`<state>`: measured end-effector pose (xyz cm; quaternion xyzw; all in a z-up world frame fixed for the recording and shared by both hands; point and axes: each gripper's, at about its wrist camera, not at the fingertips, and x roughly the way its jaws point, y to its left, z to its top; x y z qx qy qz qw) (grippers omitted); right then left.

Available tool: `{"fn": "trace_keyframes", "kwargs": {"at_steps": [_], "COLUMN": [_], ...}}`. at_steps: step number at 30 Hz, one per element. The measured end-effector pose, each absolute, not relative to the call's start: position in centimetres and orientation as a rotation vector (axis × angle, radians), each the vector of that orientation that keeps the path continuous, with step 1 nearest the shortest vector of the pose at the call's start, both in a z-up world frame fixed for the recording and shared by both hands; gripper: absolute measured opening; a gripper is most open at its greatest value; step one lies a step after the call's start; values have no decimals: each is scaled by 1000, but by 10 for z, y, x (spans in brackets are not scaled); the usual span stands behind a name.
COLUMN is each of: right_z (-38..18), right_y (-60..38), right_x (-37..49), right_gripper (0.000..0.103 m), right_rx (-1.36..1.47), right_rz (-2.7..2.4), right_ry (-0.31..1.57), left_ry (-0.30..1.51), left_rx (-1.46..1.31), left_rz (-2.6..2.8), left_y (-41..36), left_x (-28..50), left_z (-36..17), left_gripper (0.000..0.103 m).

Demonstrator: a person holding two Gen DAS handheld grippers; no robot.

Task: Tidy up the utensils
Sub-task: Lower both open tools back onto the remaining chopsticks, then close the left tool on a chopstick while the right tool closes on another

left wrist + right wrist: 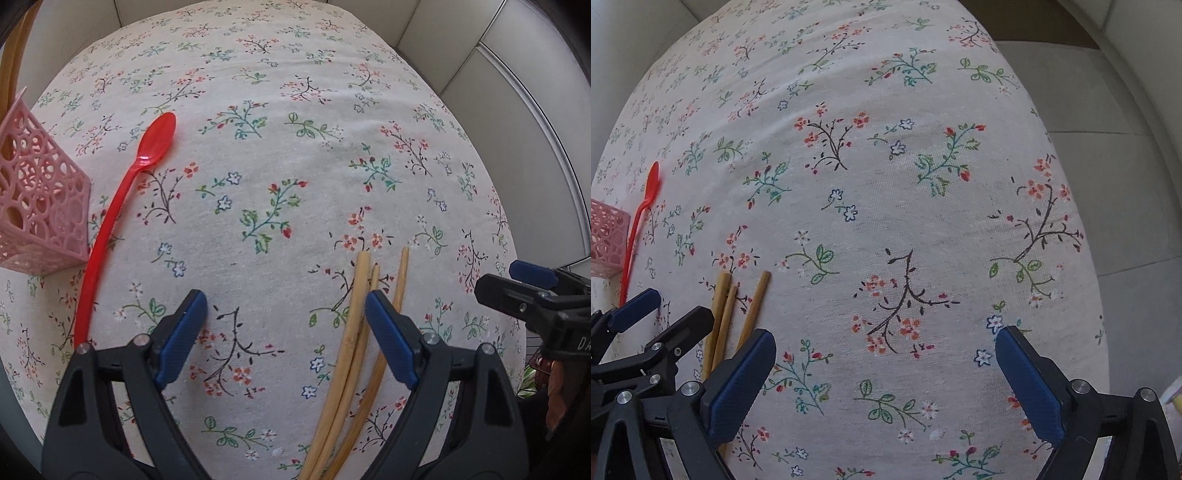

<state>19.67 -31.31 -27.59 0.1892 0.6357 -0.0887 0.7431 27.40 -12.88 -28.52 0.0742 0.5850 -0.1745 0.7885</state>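
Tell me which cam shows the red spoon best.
Left wrist. The red spoon runs nearly full length there, bowl up, beside the pink basket, handle end behind the left claw. Right wrist shows it small and squeezed at the left edge.

1. The left black plastic two-finger gripper (286, 325) is fitted with ribbed blue pads (181, 334) — silver screws are seen at the pivots.
2. The right black plastic gripper (886, 376) is built alike — white lettering is seen on its body in the left wrist view.
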Motion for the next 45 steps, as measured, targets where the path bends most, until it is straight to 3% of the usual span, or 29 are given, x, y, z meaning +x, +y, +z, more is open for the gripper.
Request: {"fn": "trace_keyframes", "kwargs": {"at_steps": [5, 11, 13, 17, 19, 28, 34, 43, 45], "right_z": [-275, -276, -277, -279, -281, -300, -308, -309, -307], "right_y": [-316, -309, -304, -293, -287, -250, -222, -223, -220], "right_x": [194, 197, 199, 204, 206, 222, 227, 225, 223], "right_gripper": [100, 100, 100, 100, 100, 100, 101, 102, 99], "right_rx": [419, 400, 390, 368, 357, 284, 73, 74, 78], "right_rz": [-205, -200, -194, -182, -175, -134, -139, -125, -122], "right_ry": [1390, 1399, 1400, 1407, 1413, 1445, 1429, 1418, 1407], "left_ry": [1242, 1225, 1216, 1210, 1215, 1238, 1236, 1245, 1245], "left_rx": [206, 241, 265, 276, 279, 218, 192, 157, 148], "left_rz": [-378, -348, -320, -320, -325, -337, -330, -330, -333], "left_y": [-143, -141, -137, -131, -128, -105, -90, -79, -73], "left_x": [277, 278, 279, 282, 282, 280, 275, 274, 269], "left_z": [-290, -288, -286, -285, -285, -283, -277, -276, -273], "left_gripper": [87, 70, 49, 32, 10, 8, 8, 8, 8]}}
